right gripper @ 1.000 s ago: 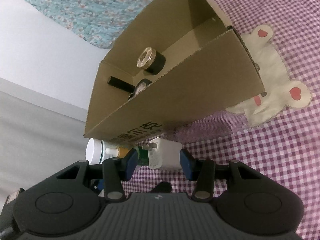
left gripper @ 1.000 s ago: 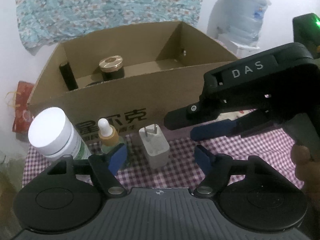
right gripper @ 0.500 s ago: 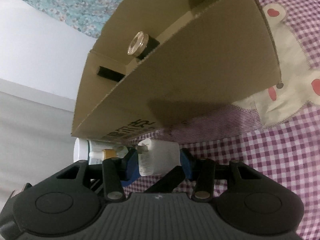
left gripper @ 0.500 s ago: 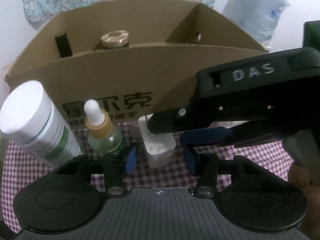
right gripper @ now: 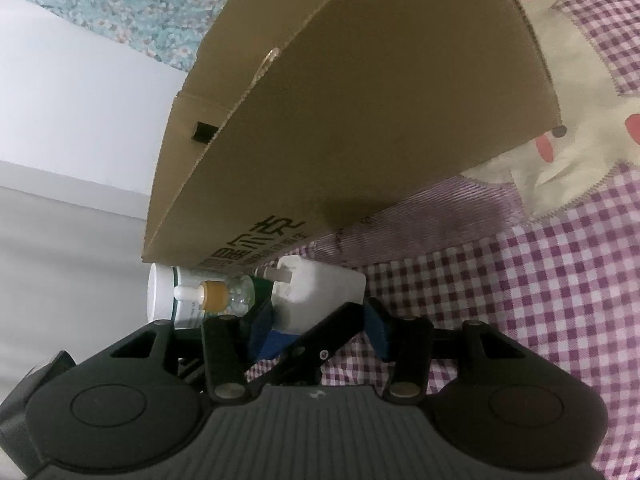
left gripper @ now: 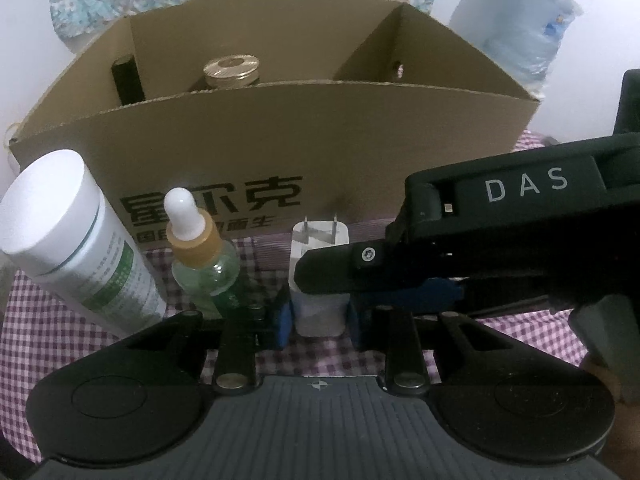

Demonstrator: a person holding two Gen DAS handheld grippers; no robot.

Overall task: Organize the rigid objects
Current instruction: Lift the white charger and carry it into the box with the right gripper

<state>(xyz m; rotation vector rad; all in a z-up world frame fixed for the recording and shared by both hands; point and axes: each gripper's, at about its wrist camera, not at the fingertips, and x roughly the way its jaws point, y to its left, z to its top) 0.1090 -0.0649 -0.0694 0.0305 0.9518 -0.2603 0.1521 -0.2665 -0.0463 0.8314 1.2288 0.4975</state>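
Note:
A white charger plug (left gripper: pixel 320 280) stands prongs up on the checked cloth in front of the cardboard box (left gripper: pixel 280 140). My left gripper (left gripper: pixel 318 322) is closing, and its blue pads press the charger's two flat faces near the base. From the right, a black finger (left gripper: pixel 340 264) of my right gripper crosses in front of the charger. In the right wrist view the charger (right gripper: pixel 320 288) sits between the pads of my right gripper (right gripper: pixel 319 328), which stand close on either side without a visible squeeze. A left gripper finger (right gripper: pixel 320 336) lies against the charger's near face.
A white bottle with a green label (left gripper: pixel 76 240) and a small dropper bottle (left gripper: pixel 200 256) stand just left of the charger. Inside the box are a gold-lidded jar (left gripper: pixel 232 70) and a black tube (left gripper: pixel 127 80). A water jug (left gripper: pixel 520 32) is at the back right.
The left jaws went from wide apart to pressing on the charger, and that view drew closer. The right gripper sank around the charger; the box's inside dropped out of its view.

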